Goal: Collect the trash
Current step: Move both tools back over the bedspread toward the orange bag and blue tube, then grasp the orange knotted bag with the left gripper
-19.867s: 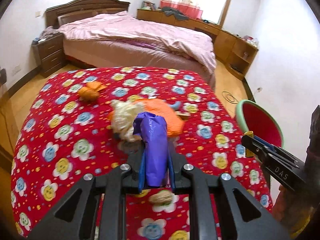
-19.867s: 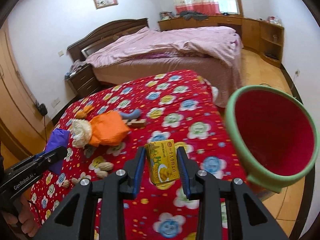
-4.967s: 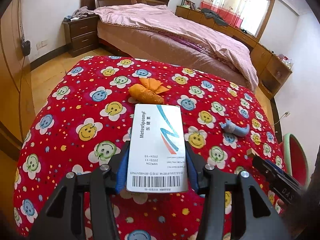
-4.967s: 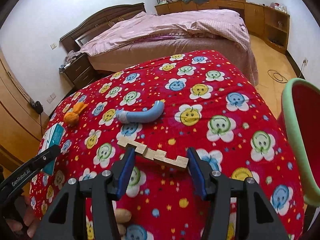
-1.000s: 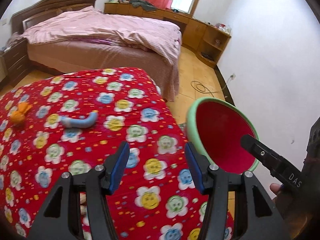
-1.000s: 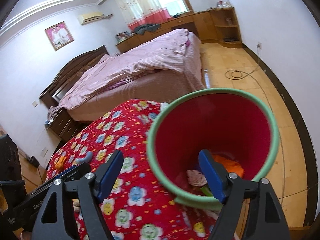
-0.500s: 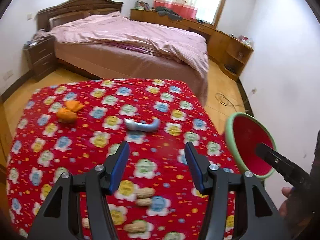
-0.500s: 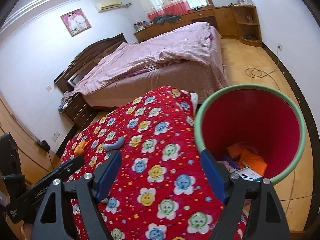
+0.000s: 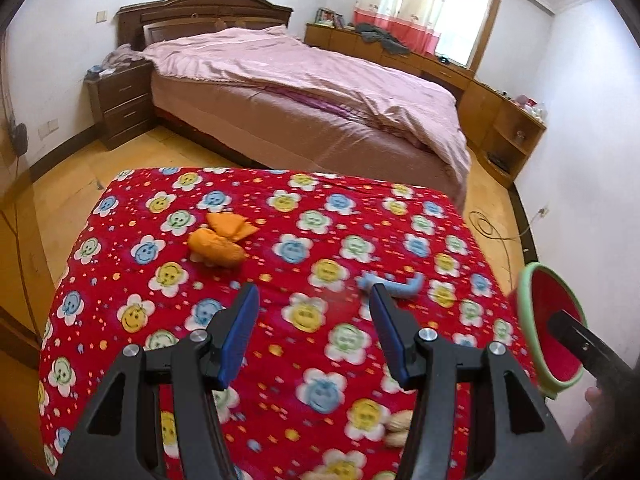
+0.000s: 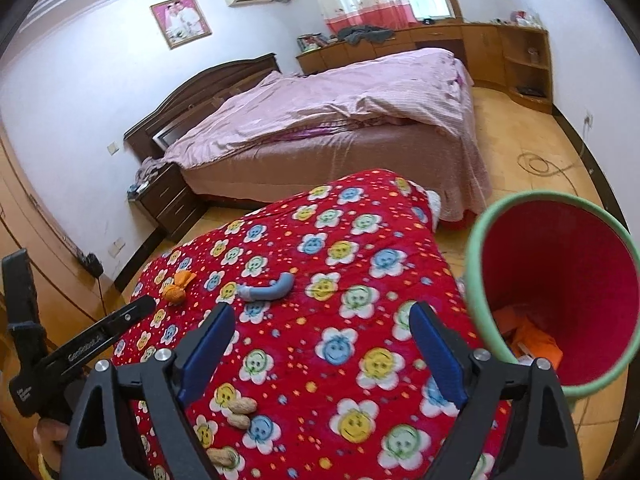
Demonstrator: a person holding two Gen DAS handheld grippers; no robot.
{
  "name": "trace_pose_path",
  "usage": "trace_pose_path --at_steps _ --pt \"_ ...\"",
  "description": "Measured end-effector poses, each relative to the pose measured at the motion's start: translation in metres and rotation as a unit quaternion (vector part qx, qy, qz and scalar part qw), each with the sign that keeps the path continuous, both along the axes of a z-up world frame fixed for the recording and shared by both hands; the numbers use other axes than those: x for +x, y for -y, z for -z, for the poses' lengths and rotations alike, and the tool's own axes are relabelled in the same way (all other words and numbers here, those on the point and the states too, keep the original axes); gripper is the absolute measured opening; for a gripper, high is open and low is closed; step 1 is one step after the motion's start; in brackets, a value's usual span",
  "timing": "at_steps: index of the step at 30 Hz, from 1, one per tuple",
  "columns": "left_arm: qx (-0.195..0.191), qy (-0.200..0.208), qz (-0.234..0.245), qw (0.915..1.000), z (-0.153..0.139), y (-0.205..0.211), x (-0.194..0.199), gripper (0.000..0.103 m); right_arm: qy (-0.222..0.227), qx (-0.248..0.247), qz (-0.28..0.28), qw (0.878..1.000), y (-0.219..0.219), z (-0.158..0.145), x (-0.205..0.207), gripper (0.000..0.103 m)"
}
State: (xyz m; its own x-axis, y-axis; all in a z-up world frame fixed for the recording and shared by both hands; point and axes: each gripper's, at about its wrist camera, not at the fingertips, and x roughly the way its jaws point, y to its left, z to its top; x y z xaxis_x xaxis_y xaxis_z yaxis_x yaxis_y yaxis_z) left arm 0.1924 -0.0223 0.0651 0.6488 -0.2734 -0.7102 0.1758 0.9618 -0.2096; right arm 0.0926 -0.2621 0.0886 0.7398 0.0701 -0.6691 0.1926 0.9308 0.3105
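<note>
Both grippers hang over the red flower-print bench (image 9: 120, 280), and both are empty! The left gripper (image 9: 312, 300) sits partly spread, nothing between its blue pads. The right gripper (image 10: 320, 320) is opening wider, jaws bare. Out on the cloth: an orange bundle (image 9: 216, 246), a grey-blue curved piece (image 10: 266, 288) near mid-bench, peanuts (image 10: 240, 410) close in. The green-rimmed red bin (image 10: 484, 280) waits beside the bench's right edge, scraps inside.
</note>
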Motion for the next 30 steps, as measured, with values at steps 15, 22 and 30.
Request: trace_pose_path --at_steps 15,22,30 --pt "0.028 -0.029 -0.037 0.9985 0.045 -0.031 0.072 0.057 -0.014 -0.023 -0.014 1.000 -0.029 0.028 0.063 0.097" --pt "0.076 -0.047 -0.038 0.9953 0.072 -0.038 0.104 0.057 -0.033 -0.018 -0.015 0.999 -0.031 0.047 0.082 0.101" --pt "0.059 -0.044 -0.053 0.9959 0.084 -0.053 0.119 0.057 -0.045 -0.022 -0.021 0.999 -0.034 0.056 0.092 0.101"
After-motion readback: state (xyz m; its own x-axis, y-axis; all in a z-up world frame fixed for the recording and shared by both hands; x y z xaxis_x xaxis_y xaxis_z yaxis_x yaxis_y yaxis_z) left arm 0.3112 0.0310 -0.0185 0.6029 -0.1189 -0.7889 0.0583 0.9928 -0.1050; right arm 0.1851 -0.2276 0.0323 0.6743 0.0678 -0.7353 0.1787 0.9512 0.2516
